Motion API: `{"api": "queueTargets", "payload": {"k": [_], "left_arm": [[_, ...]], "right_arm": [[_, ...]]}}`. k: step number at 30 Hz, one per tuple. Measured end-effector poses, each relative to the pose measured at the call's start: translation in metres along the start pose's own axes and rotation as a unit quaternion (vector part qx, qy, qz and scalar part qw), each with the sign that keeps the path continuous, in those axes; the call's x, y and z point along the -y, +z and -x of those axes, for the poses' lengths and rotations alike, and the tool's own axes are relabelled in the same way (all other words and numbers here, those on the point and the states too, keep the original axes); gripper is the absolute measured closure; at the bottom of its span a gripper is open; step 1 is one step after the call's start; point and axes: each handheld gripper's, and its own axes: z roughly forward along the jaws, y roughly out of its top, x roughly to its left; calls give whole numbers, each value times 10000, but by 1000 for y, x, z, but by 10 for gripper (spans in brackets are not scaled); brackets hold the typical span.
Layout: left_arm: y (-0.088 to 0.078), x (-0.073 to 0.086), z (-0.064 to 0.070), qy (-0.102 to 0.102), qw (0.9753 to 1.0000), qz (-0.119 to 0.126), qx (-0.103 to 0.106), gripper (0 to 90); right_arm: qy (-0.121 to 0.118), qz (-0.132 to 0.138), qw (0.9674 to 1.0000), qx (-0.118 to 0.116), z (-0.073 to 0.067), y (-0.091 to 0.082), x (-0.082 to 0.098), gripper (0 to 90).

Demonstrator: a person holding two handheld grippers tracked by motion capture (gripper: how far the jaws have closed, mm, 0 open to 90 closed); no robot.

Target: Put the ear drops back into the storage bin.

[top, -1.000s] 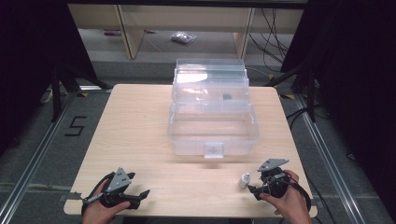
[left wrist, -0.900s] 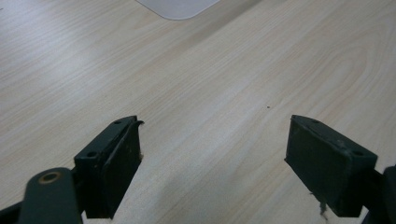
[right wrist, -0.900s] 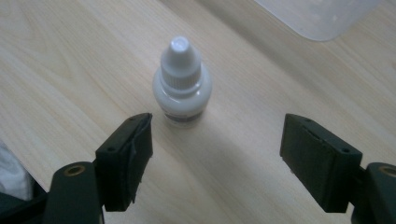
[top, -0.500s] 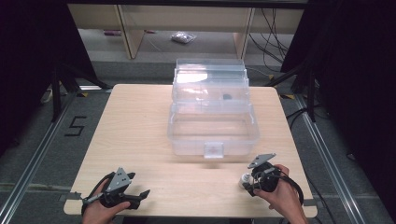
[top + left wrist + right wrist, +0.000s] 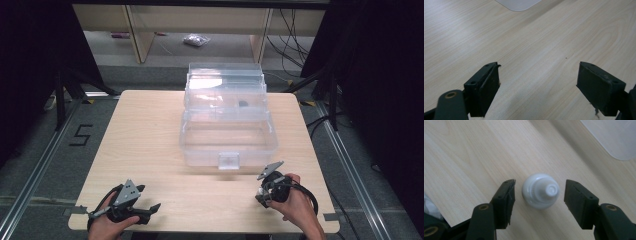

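Observation:
A small white bottle-like object with a ribbed neck and round cap (image 5: 541, 190) stands on the wooden table (image 5: 150, 135). My right gripper (image 5: 540, 184) is open, one black jaw on each side of it with a small gap on both sides. In the high view the right gripper (image 5: 264, 192) sits near the table's front right, held by a hand. Over bare wood at the front left, my left gripper (image 5: 149, 197) is wide open, and nothing lies between the jaws of this left gripper (image 5: 537, 75).
A clear plastic box (image 5: 227, 132) with its lid raised stands at the table's middle back, a latch (image 5: 229, 161) on its front wall. A corner of the box (image 5: 614, 137) lies just beyond the right gripper. The table's front edge runs close below both hands.
My right gripper has moved left and tipped down over the white object, so its jaws now straddle it. The left gripper has stayed put.

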Motion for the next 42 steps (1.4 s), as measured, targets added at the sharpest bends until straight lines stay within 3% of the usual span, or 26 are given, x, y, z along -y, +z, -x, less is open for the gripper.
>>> {"api": "queueTargets", "payload": {"k": [6,7,11,15,22,36,42], "left_arm": [[0,0,0,6,10000,26,-49,177],[0,0,0,16,10000,19,-52,177],[0,0,0,11,10000,17,-54,177],[0,0,0,-11,10000,32,-40,177],[0,0,0,-1,10000,18,-45,177],[-1,0,-1,41,10000,-40,-6,178],[-1,0,-1,43,10000,-32,-17,177]], "right_arm": [[-109,-111,9999,-5,0,4,-5,493],[-41,-154,9999,27,-1,4,-5,505],[-180,-217,9996,-41,0,6,-9,555],[-144,-343,9993,-28,-1,5,-11,595],[-190,-395,9990,24,-3,2,-14,601],[-273,-165,9995,1,5,-20,-27,601],[-310,-209,9993,52,8,-25,-34,600]]}}
